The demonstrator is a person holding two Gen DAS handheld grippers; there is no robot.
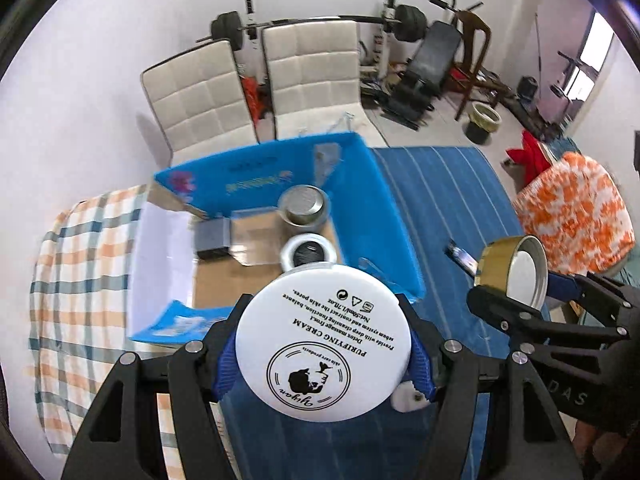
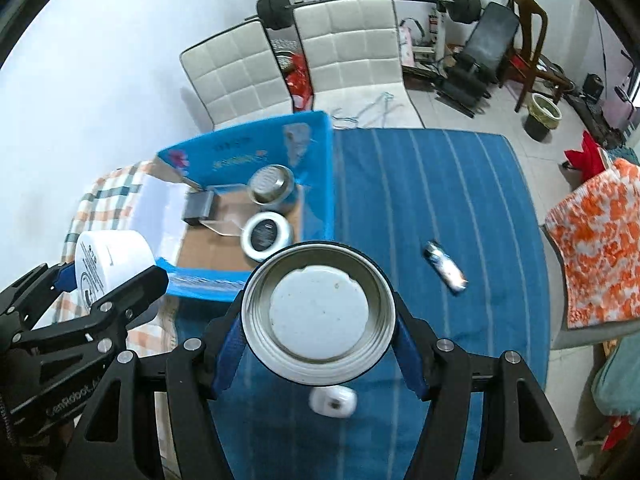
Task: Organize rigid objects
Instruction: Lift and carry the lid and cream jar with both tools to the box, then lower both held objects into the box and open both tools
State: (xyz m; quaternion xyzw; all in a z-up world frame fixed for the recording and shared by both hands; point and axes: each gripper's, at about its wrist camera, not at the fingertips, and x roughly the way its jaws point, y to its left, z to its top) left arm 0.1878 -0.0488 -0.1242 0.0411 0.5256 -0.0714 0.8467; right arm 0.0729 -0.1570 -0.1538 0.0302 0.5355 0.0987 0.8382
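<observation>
My left gripper (image 1: 323,354) is shut on a white cream jar (image 1: 324,344), its printed base facing the camera; it hangs just in front of the open blue cardboard box (image 1: 396,216). The jar also shows in the right wrist view (image 2: 108,264). My right gripper (image 2: 318,330) is shut on a gold-sided metal tin (image 2: 318,312), open side toward the camera, above the blue striped cloth (image 2: 420,200). The tin also shows in the left wrist view (image 1: 516,270). Inside the box sit a metal tin (image 1: 305,205), a round white-rimmed jar (image 1: 307,252) and a grey block (image 1: 213,238).
A small dark tube (image 2: 445,266) lies on the cloth to the right of the box. A small white object (image 2: 332,400) lies on the cloth under my right gripper. A checked cloth (image 1: 80,264) lies left of the box. Two white chairs (image 1: 256,80) stand behind the table.
</observation>
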